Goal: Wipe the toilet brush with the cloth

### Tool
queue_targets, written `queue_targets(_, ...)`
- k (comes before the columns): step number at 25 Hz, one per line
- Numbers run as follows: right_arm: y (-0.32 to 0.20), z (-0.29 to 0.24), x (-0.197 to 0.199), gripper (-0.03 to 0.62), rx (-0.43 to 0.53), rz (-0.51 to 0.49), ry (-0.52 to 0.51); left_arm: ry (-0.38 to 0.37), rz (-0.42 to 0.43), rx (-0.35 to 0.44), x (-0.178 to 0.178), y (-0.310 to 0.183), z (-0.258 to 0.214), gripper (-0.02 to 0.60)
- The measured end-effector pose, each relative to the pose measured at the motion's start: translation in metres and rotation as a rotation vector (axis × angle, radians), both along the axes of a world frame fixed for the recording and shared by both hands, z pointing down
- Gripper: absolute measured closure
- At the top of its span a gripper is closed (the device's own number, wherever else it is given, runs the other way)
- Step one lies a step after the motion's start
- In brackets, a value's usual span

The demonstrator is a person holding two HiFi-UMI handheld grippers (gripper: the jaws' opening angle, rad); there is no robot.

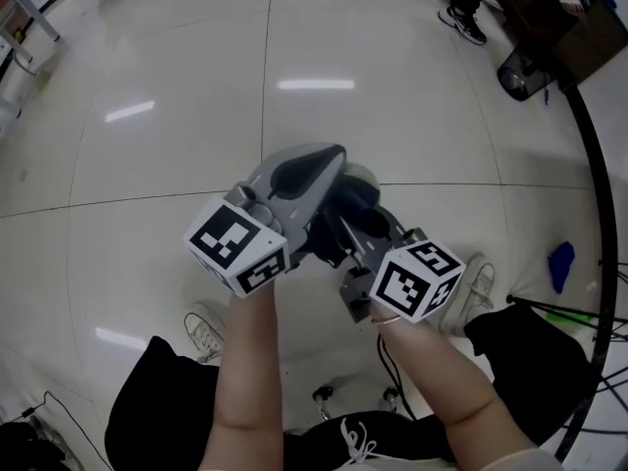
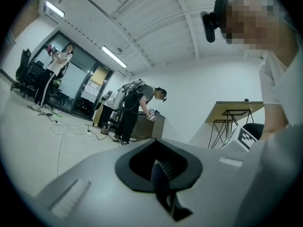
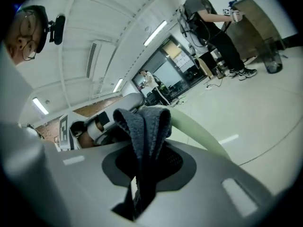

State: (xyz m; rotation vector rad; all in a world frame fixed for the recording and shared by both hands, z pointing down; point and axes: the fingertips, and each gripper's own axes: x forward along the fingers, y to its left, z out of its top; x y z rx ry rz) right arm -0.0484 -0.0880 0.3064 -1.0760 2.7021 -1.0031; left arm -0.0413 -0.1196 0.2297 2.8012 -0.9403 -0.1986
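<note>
Both grippers are held up close together over the tiled floor (image 1: pixel 147 145). A dark grey cloth (image 3: pixel 144 126) hangs folded from my right gripper (image 3: pixel 142 174), which is shut on it. The cloth (image 1: pixel 355 202) also shows between the two grippers in the head view. A pale green curved part of the toilet brush (image 3: pixel 203 136) runs just behind the cloth; it peeks out (image 1: pixel 363 177) beside the left gripper's tip. My left gripper (image 1: pixel 319 160) has its jaws together (image 2: pixel 158 167), with a thin dark strip in the slit that I cannot identify.
A person (image 2: pixel 135 110) bends over a brown box (image 2: pixel 150 126) across the room, and another person (image 2: pixel 54 72) stands by the glass doors. A table on wire legs (image 2: pixel 236 112) stands at the right. Cables (image 1: pixel 589 332) and a blue object (image 1: pixel 560 263) lie on the floor.
</note>
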Motion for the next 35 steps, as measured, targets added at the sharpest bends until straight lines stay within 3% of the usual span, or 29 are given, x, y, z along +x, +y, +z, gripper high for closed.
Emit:
queue_targets(13, -0.004, 0.064, 0.045, 0.529, -0.238, 0.186, -0.117, -0.008, -0.017, 0.025, -0.006, 0.006, -0.001, 0.575)
queue_targets(24, 0.003, 0.159, 0.075, 0.529, -0.403, 0.234, 0.002, -0.038, -0.058, 0.065, -0.004, 0.009, -0.001, 0.575)
queue_targets(31, 0.007, 0.213, 0.078, 0.528, -0.516, 0.256, -0.02, -0.053, -0.074, 0.081, -0.004, 0.01, 0.0, 0.575)
queue_targets(35, 0.014, 0.222, 0.065, 0.528, -0.572, 0.197, -0.104, -0.062, -0.087, 0.078, -0.006, 0.011, 0.002, 0.575)
